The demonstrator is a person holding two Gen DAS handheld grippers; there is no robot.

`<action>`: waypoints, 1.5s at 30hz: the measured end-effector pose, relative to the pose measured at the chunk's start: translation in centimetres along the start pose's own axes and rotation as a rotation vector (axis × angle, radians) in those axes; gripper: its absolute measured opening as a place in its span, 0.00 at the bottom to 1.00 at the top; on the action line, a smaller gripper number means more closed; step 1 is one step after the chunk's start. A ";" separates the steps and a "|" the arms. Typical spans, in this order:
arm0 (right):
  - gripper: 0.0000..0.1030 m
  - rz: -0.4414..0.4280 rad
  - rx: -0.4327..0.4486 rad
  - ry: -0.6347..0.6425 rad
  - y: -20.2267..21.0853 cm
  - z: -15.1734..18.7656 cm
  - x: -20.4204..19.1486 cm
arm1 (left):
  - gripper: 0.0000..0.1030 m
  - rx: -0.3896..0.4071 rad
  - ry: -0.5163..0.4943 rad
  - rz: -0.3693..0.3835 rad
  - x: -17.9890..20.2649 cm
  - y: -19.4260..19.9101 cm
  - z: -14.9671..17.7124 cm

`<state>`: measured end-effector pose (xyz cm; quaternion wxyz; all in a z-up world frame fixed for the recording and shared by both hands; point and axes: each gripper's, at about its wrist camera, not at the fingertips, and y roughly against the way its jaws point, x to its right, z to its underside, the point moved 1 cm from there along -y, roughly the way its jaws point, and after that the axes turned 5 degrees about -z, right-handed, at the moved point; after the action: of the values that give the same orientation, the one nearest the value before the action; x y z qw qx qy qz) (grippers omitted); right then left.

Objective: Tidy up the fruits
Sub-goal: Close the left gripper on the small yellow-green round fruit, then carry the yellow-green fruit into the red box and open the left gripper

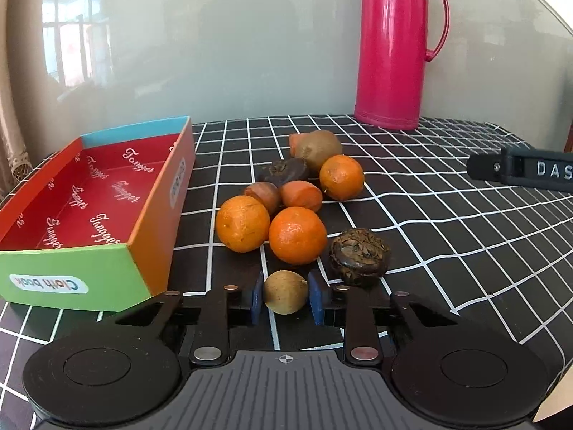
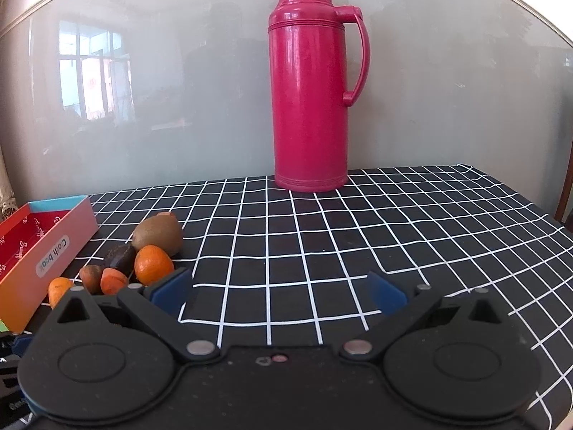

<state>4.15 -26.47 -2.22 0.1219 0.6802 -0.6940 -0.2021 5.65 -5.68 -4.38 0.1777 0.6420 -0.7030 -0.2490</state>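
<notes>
Small tan-brown round fruit (image 1: 285, 292), nearest the left wrist camera, sits on the black white-gridded tablecloth (image 1: 447, 222) between the blue pads of the left gripper (image 1: 285, 295), whose jaws stand narrowed about it, contact not discernible. Just beyond it lie two oranges (image 1: 242, 223) (image 1: 297, 235), a dark wrinkled fruit (image 1: 360, 257) and, farther back, a kiwi (image 1: 318, 149), with the open multicoloured cardboard box (image 1: 154, 222) at left. Right gripper (image 2: 279, 292) is spread wide, holding nothing, over bare cloth beside the pile, facing a pink thermos (image 2: 309, 82).
</notes>
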 end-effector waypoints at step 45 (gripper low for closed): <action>1.00 -0.120 -0.033 0.104 -2.1 0.5 -8.4 | 0.98 0.259 0.205 -0.317 -15.1 3.6 -1.6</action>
<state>6.13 -18.04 -2.74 0.1566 0.7281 -0.6413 -0.1848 5.34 9.26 0.02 0.1229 0.7839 -0.5977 -0.1149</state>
